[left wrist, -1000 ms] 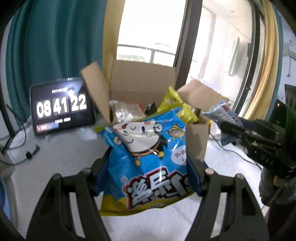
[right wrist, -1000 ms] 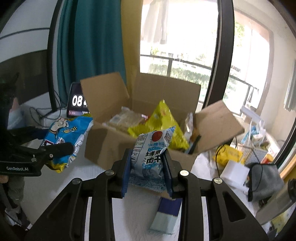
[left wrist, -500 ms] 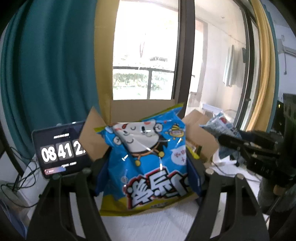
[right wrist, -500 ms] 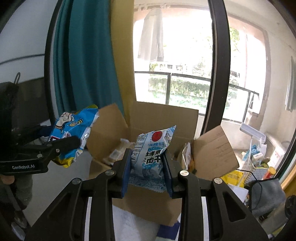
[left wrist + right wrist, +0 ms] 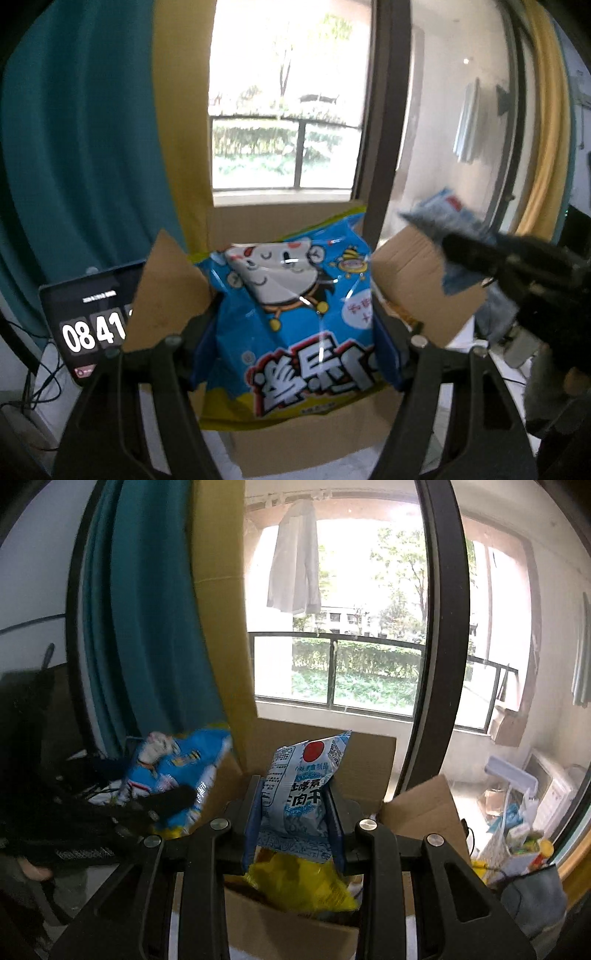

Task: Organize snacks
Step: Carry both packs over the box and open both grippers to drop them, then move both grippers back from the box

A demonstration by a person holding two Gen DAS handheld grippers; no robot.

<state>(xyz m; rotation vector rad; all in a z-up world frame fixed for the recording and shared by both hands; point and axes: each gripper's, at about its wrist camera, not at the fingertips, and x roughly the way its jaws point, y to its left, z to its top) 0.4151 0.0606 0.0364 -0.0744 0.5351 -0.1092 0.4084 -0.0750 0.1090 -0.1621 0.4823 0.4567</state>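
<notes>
Over the open cardboard box [image 5: 303, 439], whose flaps stand splayed outward, both packets hang in the air; the box already holds a yellow packet [image 5: 295, 882] and other snacks that are hard to make out.

Largest of the two carried things is the blue cartoon snack bag [image 5: 295, 325], clamped upright by the left tongs [image 5: 295, 354]. Their jaws stand wide, yet they are pressed on the bag's two side edges low down, so the grip is firm. This bag looks puffed with air, light and crackly, with a glossy film that could slide; taking it by the lower sides, as now, seems sound, though squeezing harder might crush what is inside.

Smaller is the pale blue-and-white packet [image 5: 299, 794] with a red dot, pinched at its lower half by the right tongs [image 5: 293, 823], whose jaws are drawn fairly close around it. It appears soft, flat and light, likely to flop if held by a corner.

Beside the box on the table, a tablet clock [image 5: 88, 325] is partly hidden behind a flap.
</notes>
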